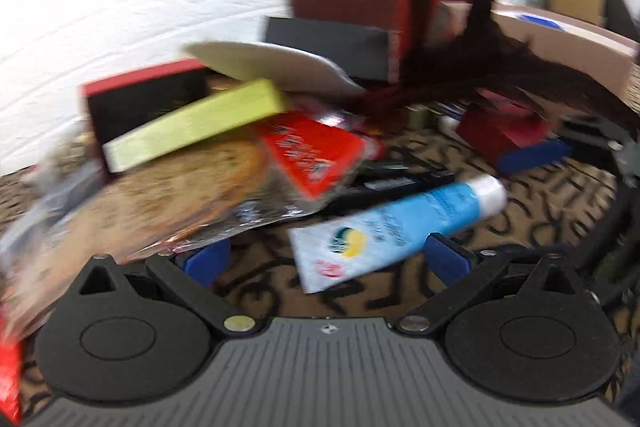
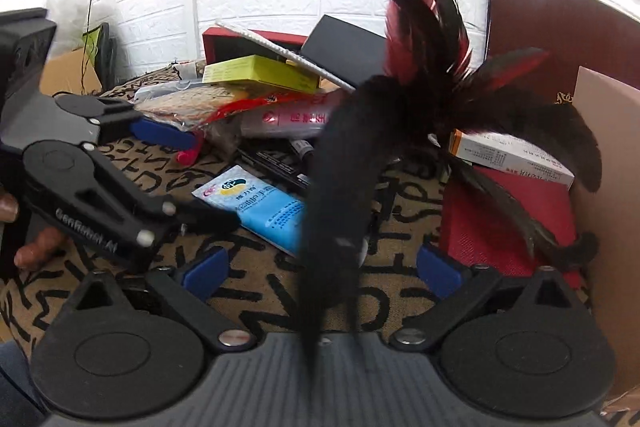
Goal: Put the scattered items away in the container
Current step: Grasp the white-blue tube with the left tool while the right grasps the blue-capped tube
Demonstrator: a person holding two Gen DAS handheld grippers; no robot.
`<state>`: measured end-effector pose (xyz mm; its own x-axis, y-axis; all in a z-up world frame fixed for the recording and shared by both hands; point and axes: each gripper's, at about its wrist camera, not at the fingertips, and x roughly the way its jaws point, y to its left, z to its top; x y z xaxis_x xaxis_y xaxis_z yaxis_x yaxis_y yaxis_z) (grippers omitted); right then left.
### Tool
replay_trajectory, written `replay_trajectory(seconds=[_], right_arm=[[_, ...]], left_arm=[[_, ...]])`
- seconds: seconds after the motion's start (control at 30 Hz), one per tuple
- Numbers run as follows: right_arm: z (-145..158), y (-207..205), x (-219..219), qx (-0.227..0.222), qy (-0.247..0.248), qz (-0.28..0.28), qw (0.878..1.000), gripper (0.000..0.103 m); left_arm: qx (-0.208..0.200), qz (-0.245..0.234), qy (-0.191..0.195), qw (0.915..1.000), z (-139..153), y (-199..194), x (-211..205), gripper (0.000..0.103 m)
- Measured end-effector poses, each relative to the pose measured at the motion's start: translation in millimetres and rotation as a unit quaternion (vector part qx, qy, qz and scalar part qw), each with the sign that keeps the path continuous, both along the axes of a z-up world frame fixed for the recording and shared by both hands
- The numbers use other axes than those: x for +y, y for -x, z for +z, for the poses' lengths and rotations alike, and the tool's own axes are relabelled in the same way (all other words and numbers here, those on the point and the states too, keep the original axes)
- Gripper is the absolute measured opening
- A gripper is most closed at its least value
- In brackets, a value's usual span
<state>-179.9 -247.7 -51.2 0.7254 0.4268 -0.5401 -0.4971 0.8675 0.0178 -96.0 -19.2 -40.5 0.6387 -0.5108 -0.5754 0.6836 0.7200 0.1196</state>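
Right gripper point(image 2: 320, 267) jaws spread wide, blue pads clear of everything — the black-and-red feather toy point(image 2: 420, 99) hangs loose in front of the camera, its dark stem blurred between the fingers with nothing pressing on it, so I'd call it let go, probably dropping toward the cardboard box point(image 2: 612, 187) at the right edge. Left gripper point(image 1: 328, 259) also wide, holding nothing; the crimped end of the blue-and-white tube point(image 1: 396, 223) lies between its pads on the patterned cloth point(image 1: 520, 227). Left view is smeared, so details there are soft. Next pick looks like the tube: come down square, straddle it across the narrow flat part near the crimp, not the round cap end, and close slowly so it doesn't squirt sideways. Watch the feathers — they trail over the pile and could drag along. Container: only the box's wall and rim show, inside hidden, can't tell what's in it. Still on the cloth: yellow-green carton point(image 2: 260, 73), bagged brown snack point(image 1: 168, 195), red packet point(image 1: 316, 155), white medicine box point(image 2: 512, 155) on a red box point(image 2: 500, 227).
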Motion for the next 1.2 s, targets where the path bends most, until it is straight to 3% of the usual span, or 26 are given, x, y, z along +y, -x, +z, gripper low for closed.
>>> replay_trajectory(seconds=[0.1, 0.17, 0.2, 0.23, 0.3, 0.33, 0.4, 0.53, 0.57, 0.63, 0.73, 0.77, 0.8, 0.83, 0.87, 0.9, 0.93, 1.03, 1.2], right_arm=[[-3, -4, -3, -0.001, 0.014, 0.0, 1.0, 0.101], [-3, -7, -6, 0.003, 0.002, 0.002, 1.0, 0.099], [-4, -9, -8, 0.007, -0.006, 0.003, 1.0, 0.095], [-5, -13, -9, 0.018, -0.013, 0.005, 1.0, 0.085], [-7, -15, -10, 0.022, -0.014, 0.01, 1.0, 0.08], [-6, -14, -9, 0.019, -0.008, 0.01, 1.0, 0.077], [-6, -14, -10, 0.019, -0.01, 0.01, 1.0, 0.074], [-4, -4, -15, 0.02, -0.03, 0.01, 0.999, 0.069], [-4, 0, -16, 0.021, -0.035, 0.016, 0.999, 0.056], [-4, 5, -12, 0.025, -0.035, 0.025, 0.999, 0.056], [-4, 10, -1, 0.016, 0.009, 0.041, 0.999, 0.055], [-1, 13, -3, 0.011, 0.006, 0.038, 0.999, 0.054], [1, 15, -7, 0.009, -0.009, 0.036, 0.999, 0.055], [4, 18, -13, 0.01, -0.025, 0.041, 0.999, 0.066], [5, 21, -18, 0.01, -0.028, 0.042, 0.999, 0.076], [6, 25, -20, 0.005, -0.019, 0.037, 0.999, 0.079], [6, 31, -22, -0.001, -0.005, 0.029, 1.0, 0.081], [2, 43, -35, -0.001, 0.006, 0.01, 1.0, 0.093], [-7, 41, -49, 0.019, -0.005, -0.019, 1.0, 0.085]], left_arm=[[-0.007, -0.025, -0.03, 0.9992, -7, -1, -8, 0.103], [0.001, -0.034, -0.021, 0.9992, -7, -4, -8, 0.102], [0.013, -0.043, -0.014, 0.9989, -7, -5, -7, 0.092], [0.021, -0.052, -0.006, 0.9984, -8, -4, -6, 0.089], [0.012, -0.07, -0.009, 0.9974, -7, 5, -6, 0.065], [0.009, -0.075, -0.012, 0.9971, -6, 10, -6, 0.063], [0.004, -0.072, -0.012, 0.9973, -5, 19, -5, 0.048], [0.01, -0.057, 0.003, 0.9983, -2, 30, 2, 0.027], [0.015, -0.062, 0.011, 0.9979, -1, 33, 5, 0.016], [0.027, -0.076, 0.021, 0.9965, 3, 38, 7, 0.014], [-0.008, -0.081, -0.018, 0.9965, 0, 53, -4, 0.012], [-0.023, -0.082, -0.028, 0.996, -1, 57, -7, 0.013], [-0.032, -0.081, -0.033, 0.9957, 0, 61, -8, 0.022], [-0.035, -0.079, -0.035, 0.9957, 1, 62, -7, 0.03], [-0.04, -0.074, -0.034, 0.9959, 2, 64, -5, 0.05], [-0.046, -0.069, -0.034, 0.996, 4, 65, -1, 0.076], [-0.051, -0.067, -0.033, 0.9959, 5, 67, 1, 0.083], [-0.062, -0.072, -0.032, 0.9949, 12, 73, 7, 0.085], [-0.067, -0.092, -0.055, 0.992, 7, 65, -6, 0.09]])
